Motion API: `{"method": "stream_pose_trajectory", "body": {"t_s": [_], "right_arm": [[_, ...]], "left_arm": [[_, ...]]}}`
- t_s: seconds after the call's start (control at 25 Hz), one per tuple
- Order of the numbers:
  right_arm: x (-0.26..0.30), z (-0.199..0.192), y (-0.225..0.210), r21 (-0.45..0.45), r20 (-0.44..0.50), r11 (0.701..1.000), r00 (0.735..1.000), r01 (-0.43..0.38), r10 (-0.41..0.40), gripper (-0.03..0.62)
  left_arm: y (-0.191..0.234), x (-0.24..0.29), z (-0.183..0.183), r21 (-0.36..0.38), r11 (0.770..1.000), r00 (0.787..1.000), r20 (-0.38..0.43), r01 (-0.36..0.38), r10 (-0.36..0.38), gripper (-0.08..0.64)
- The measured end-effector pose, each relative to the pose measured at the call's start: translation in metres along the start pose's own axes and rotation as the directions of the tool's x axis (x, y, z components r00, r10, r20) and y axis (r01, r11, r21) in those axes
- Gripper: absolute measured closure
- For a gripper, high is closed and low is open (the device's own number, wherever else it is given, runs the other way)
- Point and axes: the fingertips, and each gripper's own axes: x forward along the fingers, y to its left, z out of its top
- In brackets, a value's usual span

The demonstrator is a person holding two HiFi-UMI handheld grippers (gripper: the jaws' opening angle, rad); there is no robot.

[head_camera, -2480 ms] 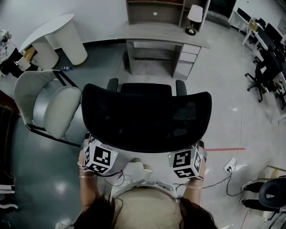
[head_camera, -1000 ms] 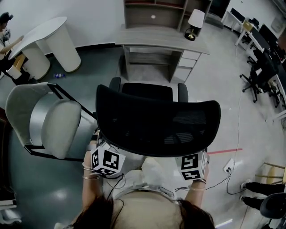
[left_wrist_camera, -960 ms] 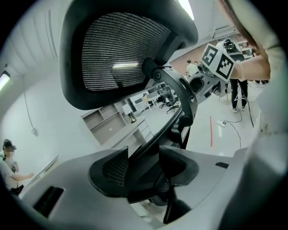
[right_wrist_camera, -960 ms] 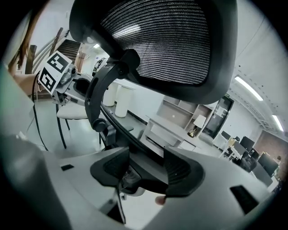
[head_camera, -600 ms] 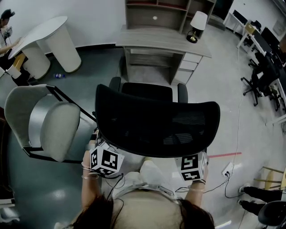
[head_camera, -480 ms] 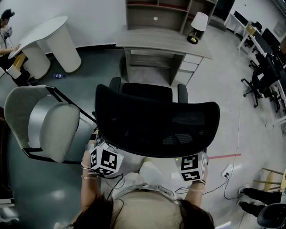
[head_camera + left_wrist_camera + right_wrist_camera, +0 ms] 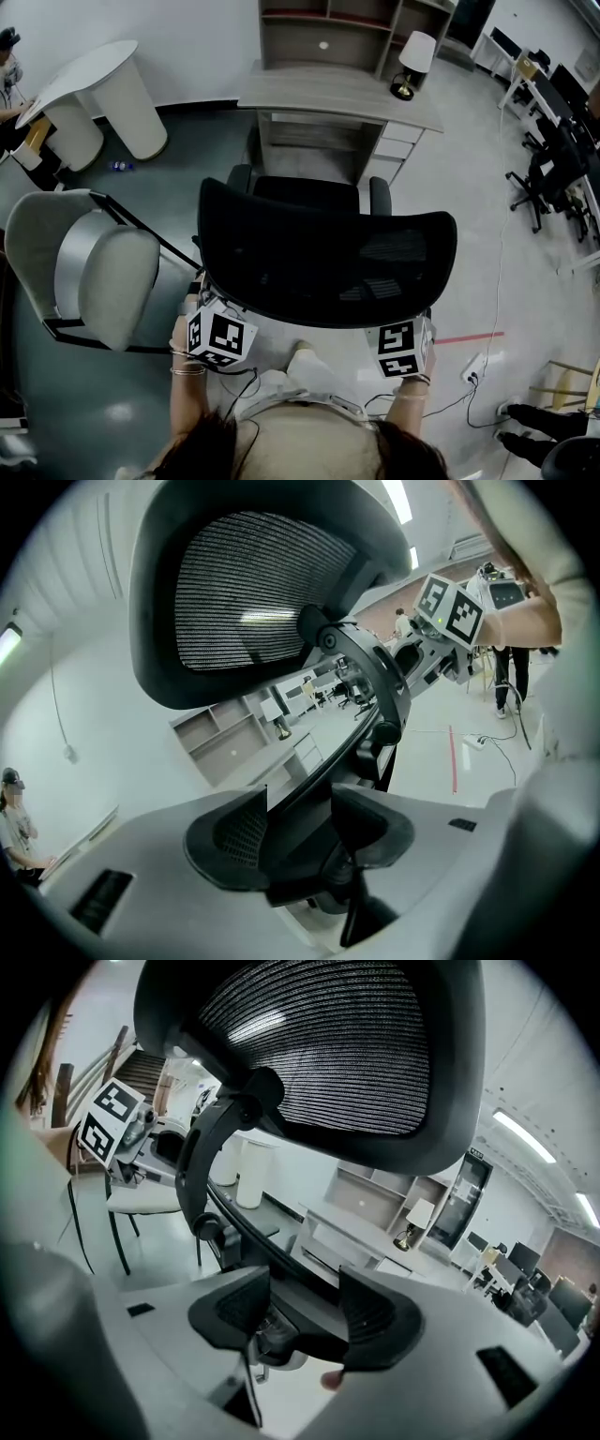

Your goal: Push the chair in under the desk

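Your left gripper (image 7: pixel 302 825) and right gripper (image 7: pixel 306 1309) each seem clamped on the back frame of the chair (image 7: pixel 323 253), the desk (image 7: pixel 337 94) straight ahead beyond it.

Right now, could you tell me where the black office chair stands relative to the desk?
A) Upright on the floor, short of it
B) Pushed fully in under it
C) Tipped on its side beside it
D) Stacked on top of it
A: the head view shows the black office chair upright on the floor, short of the desk, with the left hand-held gripper and the right hand-held gripper each closed on it from behind.
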Motion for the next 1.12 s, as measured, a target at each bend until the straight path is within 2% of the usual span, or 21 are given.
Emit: {"method": "stream_pose_trajectory", "body": {"t_s": [0.36,0.56,1.12], "right_arm": [[0.023,0.004,-0.027,-0.014,0.013,1.000,1.000,-0.005,0.005,0.357],[0.034,0.007,-0.037,-0.022,0.023,1.000,1.000,-0.007,0.007,0.357],[0.060,0.012,-0.069,-0.030,0.037,1.000,0.999,-0.005,0.006,0.357]], "left_arm": [[0.011,0.032,0.007,-0.008,0.999,0.999,0.017,-0.033,0.033,0.344],[0.014,0.043,0.013,-0.048,0.998,0.999,0.011,-0.030,0.030,0.344],[0.027,0.077,0.026,-0.050,0.998,0.999,0.022,-0.045,0.046,0.344]]}}
